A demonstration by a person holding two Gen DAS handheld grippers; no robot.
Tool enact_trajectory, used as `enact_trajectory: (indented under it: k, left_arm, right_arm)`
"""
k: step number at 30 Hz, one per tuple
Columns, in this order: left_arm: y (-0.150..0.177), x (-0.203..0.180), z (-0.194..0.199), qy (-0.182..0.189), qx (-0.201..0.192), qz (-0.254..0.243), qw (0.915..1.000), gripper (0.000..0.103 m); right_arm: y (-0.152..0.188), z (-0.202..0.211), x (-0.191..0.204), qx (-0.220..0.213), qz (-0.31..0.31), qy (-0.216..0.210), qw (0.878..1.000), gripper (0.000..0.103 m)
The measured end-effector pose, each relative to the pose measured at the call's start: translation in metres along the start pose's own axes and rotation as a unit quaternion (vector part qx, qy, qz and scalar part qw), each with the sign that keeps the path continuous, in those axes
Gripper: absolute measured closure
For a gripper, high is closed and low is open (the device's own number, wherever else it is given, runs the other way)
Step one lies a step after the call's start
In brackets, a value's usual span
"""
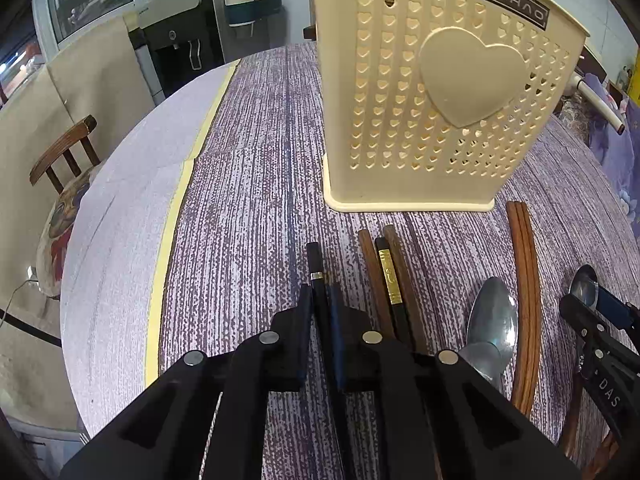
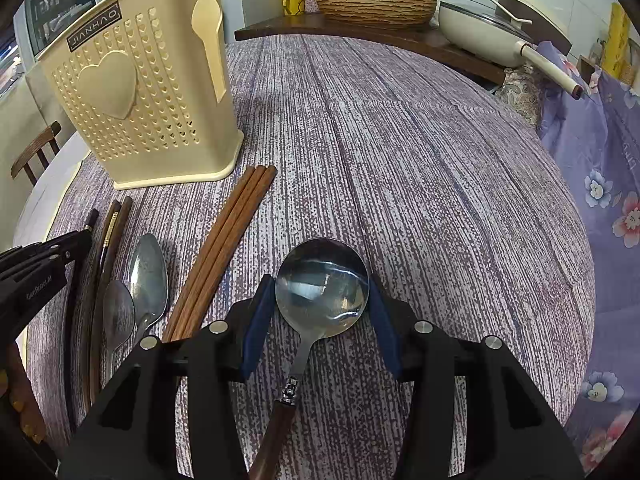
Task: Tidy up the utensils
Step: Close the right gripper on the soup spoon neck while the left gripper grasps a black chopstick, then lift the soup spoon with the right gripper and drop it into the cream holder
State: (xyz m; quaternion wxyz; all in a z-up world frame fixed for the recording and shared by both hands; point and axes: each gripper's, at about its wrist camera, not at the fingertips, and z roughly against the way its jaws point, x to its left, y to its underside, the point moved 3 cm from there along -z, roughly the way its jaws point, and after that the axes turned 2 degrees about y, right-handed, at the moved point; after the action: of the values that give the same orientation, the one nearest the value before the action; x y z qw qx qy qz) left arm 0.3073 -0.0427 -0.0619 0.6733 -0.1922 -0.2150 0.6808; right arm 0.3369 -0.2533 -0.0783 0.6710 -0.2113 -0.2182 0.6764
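Left wrist view first: our left gripper (image 1: 320, 300) has its jaws pressed together on a black chopstick (image 1: 315, 260), whose long axis runs straight ahead between the pads toward the cream utensil holder (image 1: 420, 92) standing on the purple tablecloth (image 1: 248, 184). In the right wrist view, our right gripper (image 2: 322, 300) straddles the round bowl of a wooden-handled ladle spoon (image 2: 322, 286); its blue pads (image 2: 256, 324) sit right at the rim on both sides, though we cannot tell whether they press (handle trails back toward us). The holder lies ahead and left of it, so we judge the left hand nearer. Brown chopsticks (image 2: 224, 248) and two steel spoons (image 2: 148, 272) lie between the grippers. The holder's label reads JIANHAO; the left gripper bears "GenRobot.AI".
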Motion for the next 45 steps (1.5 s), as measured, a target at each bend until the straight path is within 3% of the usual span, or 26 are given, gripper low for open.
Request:
enact_trajectory:
  k: [5, 12, 23, 27, 45]
  left_arm:
    - [-0.004, 0.005, -0.002, 0.009, 0.002, 0.008, 0.9999, 0.093]
    - [-0.010, 0.009, 0.018, 0.030, -0.032, 0.009, 0.9990, 0.094]
    - [-0.028, 0.017, 0.112, 0.071, -0.142, 0.007, 0.9873, 0.094]
    - [-0.032, 0.017, 0.138, 0.065, -0.179, 0.002, 0.9817, 0.094]
    - [-0.027, 0.024, 0.158, 0.071, -0.205, 0.001, 0.9762, 0.095]
  right_arm:
    - [0.000, 0.001, -0.004, -0.008, -0.007, -0.009, 1.000, 0.056]
    - [-0.005, 0.020, -0.010, -0.037, -0.017, -0.027, 0.999, 0.056]
    - [-0.025, 0.100, -0.019, -0.123, -0.015, -0.049, 0.991, 0.056]
    - [-0.028, 0.124, -0.020, -0.143, -0.011, -0.057, 0.988, 0.056]
    - [-0.027, 0.146, -0.012, -0.167, 0.010, -0.048, 0.985, 0.056]
